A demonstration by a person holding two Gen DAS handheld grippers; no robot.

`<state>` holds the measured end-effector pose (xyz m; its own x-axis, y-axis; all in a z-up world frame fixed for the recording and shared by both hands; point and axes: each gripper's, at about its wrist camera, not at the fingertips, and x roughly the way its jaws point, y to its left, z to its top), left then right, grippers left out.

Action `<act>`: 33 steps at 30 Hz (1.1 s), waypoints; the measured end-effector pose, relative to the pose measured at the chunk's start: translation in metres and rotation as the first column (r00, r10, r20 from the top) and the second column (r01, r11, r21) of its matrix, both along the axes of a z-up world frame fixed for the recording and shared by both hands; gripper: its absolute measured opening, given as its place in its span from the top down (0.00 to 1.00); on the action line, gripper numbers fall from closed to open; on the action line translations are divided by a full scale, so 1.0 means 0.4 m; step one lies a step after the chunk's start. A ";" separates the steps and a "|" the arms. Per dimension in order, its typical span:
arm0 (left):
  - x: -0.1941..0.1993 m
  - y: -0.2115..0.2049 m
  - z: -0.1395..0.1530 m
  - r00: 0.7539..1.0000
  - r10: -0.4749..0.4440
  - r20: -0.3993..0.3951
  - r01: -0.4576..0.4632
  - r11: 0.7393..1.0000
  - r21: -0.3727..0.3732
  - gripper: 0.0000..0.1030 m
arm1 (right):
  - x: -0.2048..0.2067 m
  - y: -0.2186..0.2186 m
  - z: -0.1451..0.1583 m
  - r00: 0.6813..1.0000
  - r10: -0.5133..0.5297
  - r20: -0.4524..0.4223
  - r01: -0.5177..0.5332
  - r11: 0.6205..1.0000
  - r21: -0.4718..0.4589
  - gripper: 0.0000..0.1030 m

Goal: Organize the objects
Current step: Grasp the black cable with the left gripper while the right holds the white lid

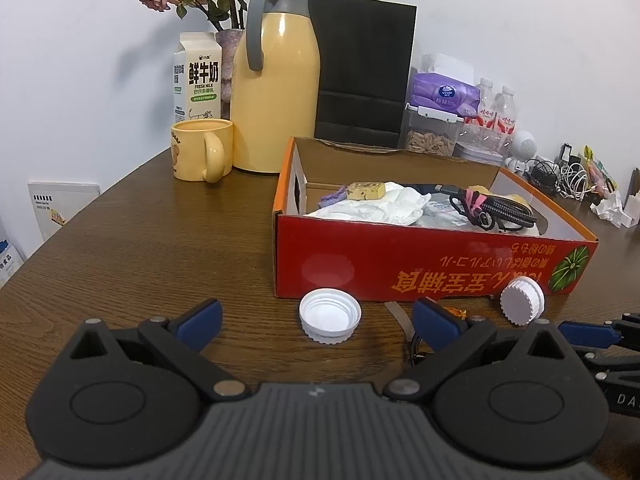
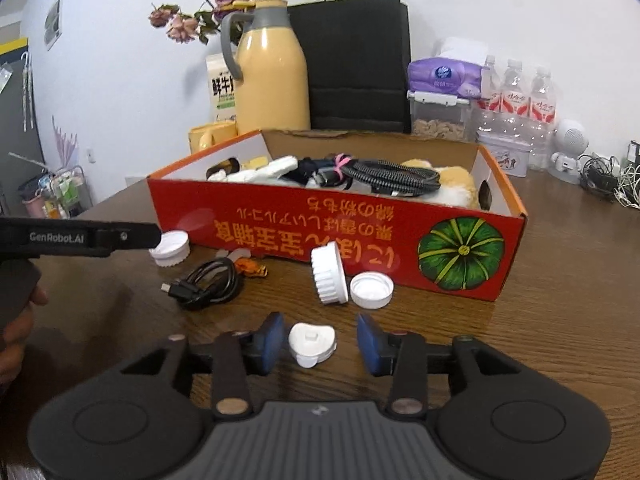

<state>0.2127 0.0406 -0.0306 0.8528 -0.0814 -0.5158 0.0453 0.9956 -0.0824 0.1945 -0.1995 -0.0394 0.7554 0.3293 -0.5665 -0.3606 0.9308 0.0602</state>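
A red cardboard box (image 1: 420, 268) stands on the brown table, holding tissue, a coiled black cable and other small things. My left gripper (image 1: 318, 316) is open, and a white screw cap (image 1: 330, 316) lies on the table between its fingers, untouched. A second white ribbed cap (image 1: 522, 304) leans on the box. My right gripper (image 2: 320, 342) is open around a small white plastic piece (image 2: 312, 342); its pads stand clear of the piece. Ahead of it lie a ribbed cap on its side (image 2: 330, 278), an upturned cap (image 2: 371, 290), a black cable (image 2: 208, 284) and an orange wrapper (image 2: 250, 266).
Behind the box stand a yellow thermos (image 1: 276, 92), a yellow mug (image 1: 202, 150), a milk carton (image 1: 198, 80), a black paper bag (image 1: 364, 72), a tissue pack (image 1: 444, 94) and water bottles (image 1: 498, 116). Tangled cords (image 1: 568, 178) crowd the far right.
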 end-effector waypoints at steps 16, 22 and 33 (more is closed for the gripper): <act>-0.003 -0.057 -0.003 0.996 -0.092 -0.011 0.092 0.996 0.012 0.00 | -0.003 -0.020 0.008 0.996 -0.076 0.044 0.074 0.997 0.030 0.76; 0.013 -0.141 -0.018 0.985 -0.160 -0.060 0.163 0.985 0.049 0.00 | -0.007 -0.027 0.014 0.994 -0.083 0.069 0.080 0.996 0.037 0.76; 0.047 -0.185 -0.047 0.974 -0.174 -0.144 0.182 0.982 0.046 0.44 | -0.013 -0.031 0.016 0.994 -0.070 0.082 0.066 0.997 0.051 0.76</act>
<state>0.2315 -0.0335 -0.0493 0.7475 -0.1913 -0.6362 0.2143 0.9759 -0.0417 0.1892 -0.2120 -0.0329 0.8208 0.3008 -0.4855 -0.3023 0.9501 0.0777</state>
